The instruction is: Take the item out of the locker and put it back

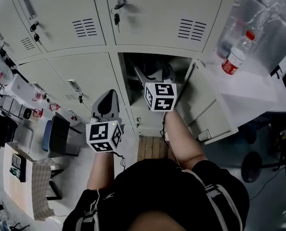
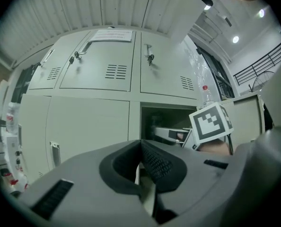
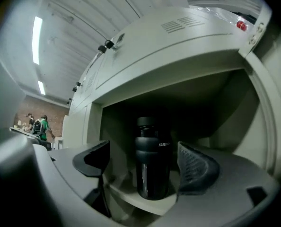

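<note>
A black bottle (image 3: 152, 160) with white lettering stands upright on the shelf of the open locker (image 1: 133, 88). My right gripper (image 3: 144, 153) reaches into that compartment, and its jaws stand wide on either side of the bottle with a gap at each pad. In the head view the right gripper (image 1: 154, 76) points into the dark opening, where the bottle does not show. My left gripper (image 1: 107, 104) hangs lower left, in front of a closed door. Its pads (image 2: 152, 160) meet with nothing between them.
The open locker door (image 1: 205, 109) swings out to the right of my right arm. A clear bottle with a red cap (image 1: 237, 54) stands on the ledge beyond it. Closed locker doors with keys (image 1: 116, 13) fill the wall above and left. A chair (image 1: 58, 134) sits lower left.
</note>
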Demonstrator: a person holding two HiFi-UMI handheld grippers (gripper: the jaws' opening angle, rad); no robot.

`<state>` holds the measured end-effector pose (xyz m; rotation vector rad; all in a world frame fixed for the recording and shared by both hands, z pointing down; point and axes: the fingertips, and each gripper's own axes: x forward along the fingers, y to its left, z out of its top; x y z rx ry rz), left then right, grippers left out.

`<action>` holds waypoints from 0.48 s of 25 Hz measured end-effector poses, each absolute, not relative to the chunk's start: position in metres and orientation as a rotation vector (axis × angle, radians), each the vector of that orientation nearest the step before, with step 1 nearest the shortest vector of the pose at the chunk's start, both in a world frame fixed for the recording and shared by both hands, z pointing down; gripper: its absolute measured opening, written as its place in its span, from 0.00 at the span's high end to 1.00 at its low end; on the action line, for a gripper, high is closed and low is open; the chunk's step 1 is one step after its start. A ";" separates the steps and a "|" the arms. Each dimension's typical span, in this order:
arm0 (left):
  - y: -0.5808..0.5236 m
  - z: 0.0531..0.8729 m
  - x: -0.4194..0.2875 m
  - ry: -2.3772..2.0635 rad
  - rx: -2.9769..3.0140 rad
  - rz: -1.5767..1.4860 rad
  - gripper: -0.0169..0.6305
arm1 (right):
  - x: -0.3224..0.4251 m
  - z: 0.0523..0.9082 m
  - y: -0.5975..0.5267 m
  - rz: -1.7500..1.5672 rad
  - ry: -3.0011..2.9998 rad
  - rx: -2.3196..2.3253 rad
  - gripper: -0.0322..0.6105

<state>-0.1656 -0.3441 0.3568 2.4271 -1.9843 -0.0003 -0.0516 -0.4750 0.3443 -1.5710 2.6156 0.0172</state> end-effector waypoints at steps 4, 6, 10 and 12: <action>-0.346 0.355 -0.181 -2.021 2.400 -0.005 0.95 | -0.060 0.350 -0.508 -0.005 2.648 -1.610 0.22; -0.347 0.355 -0.187 -2.034 2.389 -0.004 0.95 | -0.064 0.352 -0.522 -0.018 2.660 -1.627 0.22; -0.348 0.355 -0.194 -2.045 2.380 -0.002 0.95 | -0.070 0.356 -0.544 -0.051 2.669 -1.648 0.22; -0.349 0.355 -0.196 -2.046 2.378 -0.001 0.95 | -0.072 0.357 -0.552 -0.052 2.675 -1.656 0.22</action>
